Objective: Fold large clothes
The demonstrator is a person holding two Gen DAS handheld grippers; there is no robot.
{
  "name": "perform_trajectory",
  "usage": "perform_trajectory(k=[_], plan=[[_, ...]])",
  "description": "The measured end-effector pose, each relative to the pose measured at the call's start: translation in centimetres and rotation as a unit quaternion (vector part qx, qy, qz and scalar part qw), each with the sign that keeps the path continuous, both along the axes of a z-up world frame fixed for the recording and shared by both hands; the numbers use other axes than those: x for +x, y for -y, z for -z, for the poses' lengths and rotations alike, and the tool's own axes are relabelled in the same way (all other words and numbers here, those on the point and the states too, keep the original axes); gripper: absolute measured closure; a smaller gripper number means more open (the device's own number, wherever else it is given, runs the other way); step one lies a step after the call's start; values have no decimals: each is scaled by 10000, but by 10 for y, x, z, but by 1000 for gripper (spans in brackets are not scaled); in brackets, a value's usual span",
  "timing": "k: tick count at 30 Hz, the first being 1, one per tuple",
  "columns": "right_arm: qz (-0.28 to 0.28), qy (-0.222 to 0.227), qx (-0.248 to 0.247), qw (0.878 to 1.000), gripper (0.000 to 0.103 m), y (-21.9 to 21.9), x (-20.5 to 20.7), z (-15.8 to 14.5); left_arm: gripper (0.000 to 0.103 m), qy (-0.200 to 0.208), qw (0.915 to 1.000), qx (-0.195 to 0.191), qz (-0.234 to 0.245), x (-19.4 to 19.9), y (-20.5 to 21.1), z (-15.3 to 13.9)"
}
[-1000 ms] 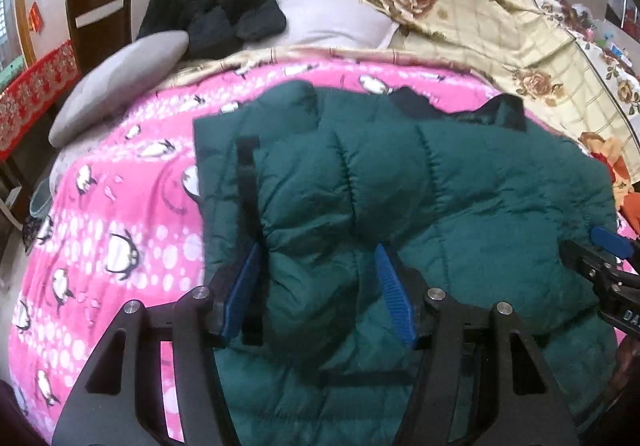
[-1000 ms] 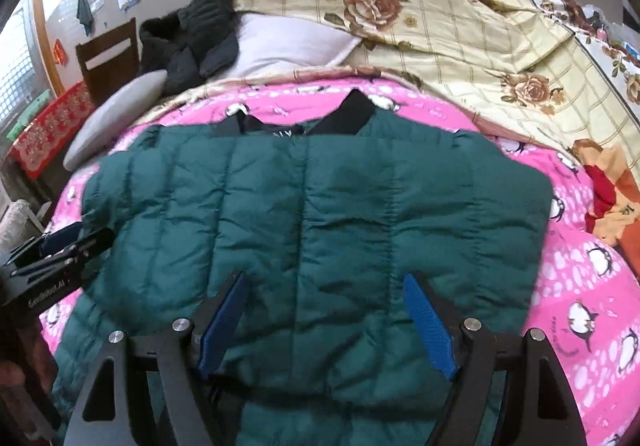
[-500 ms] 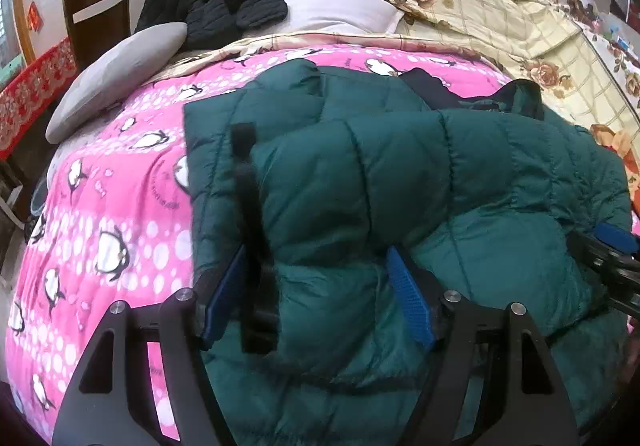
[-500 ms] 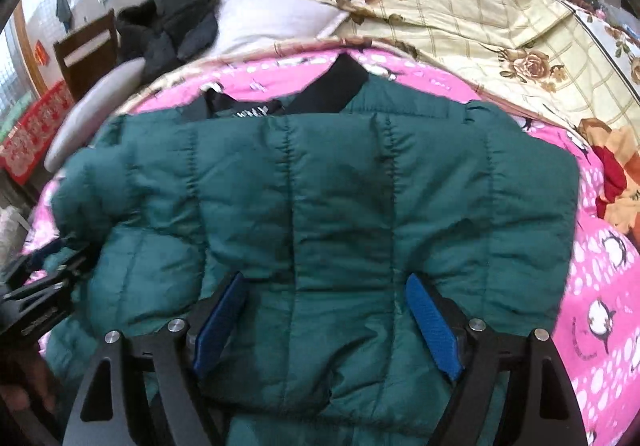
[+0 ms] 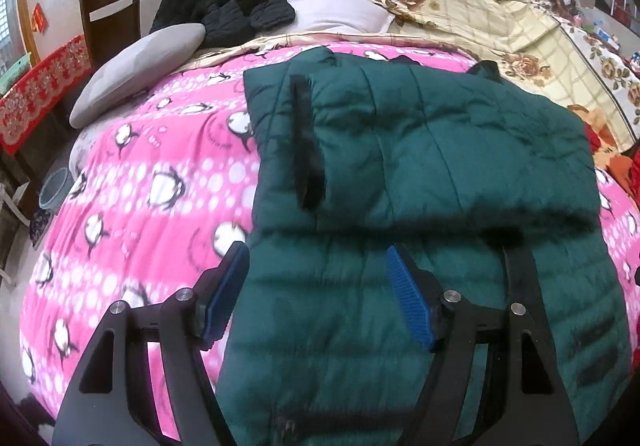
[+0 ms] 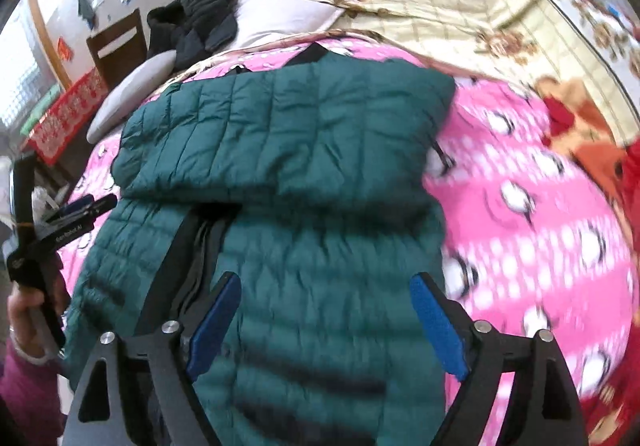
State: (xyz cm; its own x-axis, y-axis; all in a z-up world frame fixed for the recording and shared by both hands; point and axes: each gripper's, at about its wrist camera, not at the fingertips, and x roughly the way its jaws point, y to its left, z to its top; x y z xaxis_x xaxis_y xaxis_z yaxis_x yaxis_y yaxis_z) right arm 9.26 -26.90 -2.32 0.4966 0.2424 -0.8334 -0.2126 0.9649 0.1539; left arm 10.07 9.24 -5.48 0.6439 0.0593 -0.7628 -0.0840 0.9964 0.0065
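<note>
A dark green puffer jacket (image 5: 420,174) lies on the pink penguin blanket (image 5: 160,182) of a bed. Its upper part is folded down over the lower part, and a black zipper strip (image 5: 306,142) shows along the left fold. My left gripper (image 5: 316,282) is open and empty, above the jacket's lower left part. The jacket also shows in the right wrist view (image 6: 304,150). My right gripper (image 6: 324,310) is open and empty above the jacket's lower part. The left gripper (image 6: 86,204) also shows at the left edge of the right wrist view, held in a hand.
A grey cushion (image 5: 140,66), a black jacket (image 5: 228,2) and a white pillow (image 5: 332,10) lie at the head of the bed. A floral yellow quilt (image 5: 500,18) covers the right side. A wooden chair (image 5: 108,14) and a red-clothed table (image 5: 36,94) stand at left.
Both grippers have let go and pulled back toward me, away from the fold. The jacket's upper part now lies flat over the lower part instead of being bunched and lifted.
</note>
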Motion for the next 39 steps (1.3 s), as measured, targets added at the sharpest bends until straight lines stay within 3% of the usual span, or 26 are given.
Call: perform_trajectory(k=[7,13,18,26,31,35,39], plan=[[27,-60,140,9999,18,16,-42,8,31,-17,10000,29,71,-45,-6,1],[-178,-130,-39,9997,17,19,-74,12,31,-183,9997,-15,179,-83,-19,7],[-320,-223,-125,9992,10,34,-105,10,31,-378,9990,-136,169,-120,-33,17],[-364,-706,57,9968,9,75,-150,31,32,-878,9887,-1197,-222,-161,-68,40],[-623,-904,-183,9938,9,94,-174,32,32,-936,9906,-956,-289,-176,-68,39],[-623,-758,131,9951,7,110,-182,20,31,-1027,9872,-1172,-343,-179,-72,44],[-593,-601,371,9957,3,106,-175,25,31,-1103,9871,-1109,-350,-178,-70,49]])
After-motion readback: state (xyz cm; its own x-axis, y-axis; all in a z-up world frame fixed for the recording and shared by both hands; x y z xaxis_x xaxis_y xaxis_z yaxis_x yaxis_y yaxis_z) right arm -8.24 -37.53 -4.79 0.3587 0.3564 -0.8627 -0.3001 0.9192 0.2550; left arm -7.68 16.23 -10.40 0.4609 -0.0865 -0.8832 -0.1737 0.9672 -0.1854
